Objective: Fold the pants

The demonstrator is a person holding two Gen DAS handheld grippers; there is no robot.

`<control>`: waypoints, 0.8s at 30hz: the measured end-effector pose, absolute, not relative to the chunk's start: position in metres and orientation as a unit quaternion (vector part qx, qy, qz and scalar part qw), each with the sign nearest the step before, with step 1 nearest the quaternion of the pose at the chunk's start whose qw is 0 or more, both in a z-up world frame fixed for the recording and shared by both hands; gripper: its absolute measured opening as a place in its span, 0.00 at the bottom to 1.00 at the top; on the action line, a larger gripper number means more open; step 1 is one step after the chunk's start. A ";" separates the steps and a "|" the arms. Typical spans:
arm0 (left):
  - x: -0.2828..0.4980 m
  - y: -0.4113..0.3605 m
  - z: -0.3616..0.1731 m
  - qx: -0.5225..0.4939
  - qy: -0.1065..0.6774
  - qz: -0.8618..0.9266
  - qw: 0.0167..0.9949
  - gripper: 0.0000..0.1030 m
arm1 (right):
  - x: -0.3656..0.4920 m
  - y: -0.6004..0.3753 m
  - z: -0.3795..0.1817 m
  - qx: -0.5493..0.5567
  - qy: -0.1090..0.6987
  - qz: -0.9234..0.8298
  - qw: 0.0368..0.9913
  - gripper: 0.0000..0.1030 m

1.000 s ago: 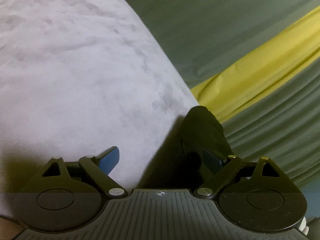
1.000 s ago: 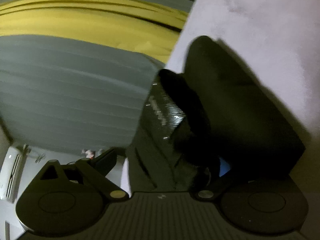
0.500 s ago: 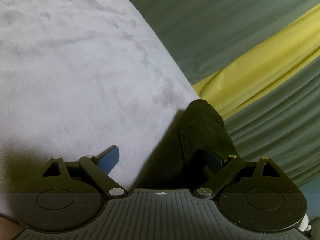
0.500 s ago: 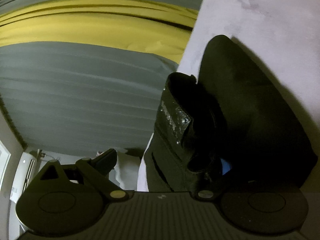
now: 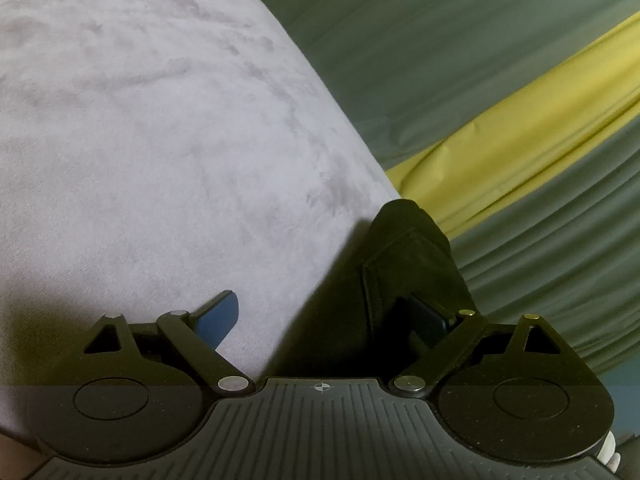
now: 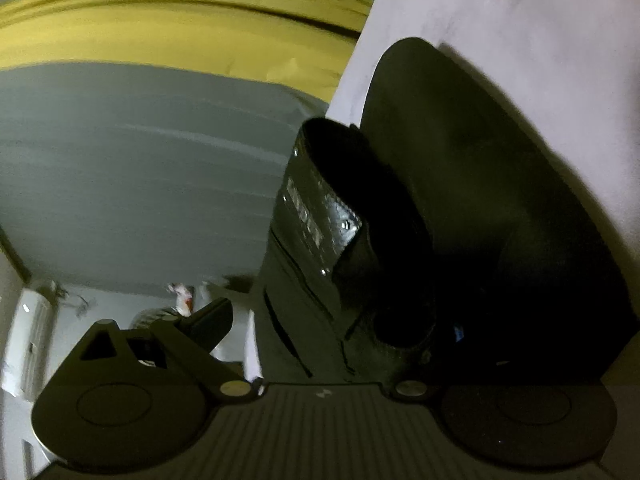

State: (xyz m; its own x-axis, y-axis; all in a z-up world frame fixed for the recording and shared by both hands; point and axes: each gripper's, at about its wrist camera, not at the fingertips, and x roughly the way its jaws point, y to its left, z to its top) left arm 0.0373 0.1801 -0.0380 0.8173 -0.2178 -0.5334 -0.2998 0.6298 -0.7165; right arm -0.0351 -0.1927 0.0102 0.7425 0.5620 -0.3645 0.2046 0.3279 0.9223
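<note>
Black pants lie at the right edge of a pale grey suede surface. In the left wrist view my left gripper stands open; the black cloth drapes over its right finger, while its blue left finger rests free on the surface. In the right wrist view the pants fill the centre, with the waistband and a shiny label raised. My right gripper is open too; cloth bunches over its right finger, mostly hidden, and its left finger is free.
Grey-green pleated curtains with a yellow band hang beyond the surface's edge. In the right wrist view a white wall with an appliance shows at lower left.
The right wrist view has shifted: the pants' waistband sits further right and the room shows more at lower left. The left gripper has hardly moved; both stay open.
</note>
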 end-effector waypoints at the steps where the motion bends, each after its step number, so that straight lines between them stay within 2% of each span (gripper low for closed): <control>1: 0.037 0.180 -0.038 -0.429 0.301 0.024 0.851 0.92 | -0.035 -0.190 0.012 0.558 0.342 0.118 0.747 0.96; 3: 0.037 0.180 -0.038 -0.430 0.300 0.024 0.851 0.92 | -0.035 -0.186 0.015 0.544 0.347 0.107 0.756 0.94; 9: 0.038 0.181 -0.040 -0.435 0.300 0.024 0.849 0.92 | -0.038 -0.185 0.014 0.538 0.360 0.089 0.757 0.71; 10: 0.038 0.181 -0.040 -0.435 0.300 0.024 0.848 0.92 | -0.039 -0.187 0.012 0.548 0.359 0.087 0.751 0.65; 11: 0.038 0.181 -0.040 -0.435 0.300 0.024 0.849 0.92 | -0.040 -0.192 0.009 0.558 0.358 0.085 0.744 0.54; 13: 0.038 0.181 -0.040 -0.435 0.300 0.024 0.848 0.92 | -0.040 -0.196 0.003 0.576 0.365 0.076 0.728 0.41; 24: 0.039 0.179 -0.042 -0.436 0.299 0.025 0.848 0.93 | -0.039 -0.192 -0.002 0.587 0.369 0.073 0.717 0.41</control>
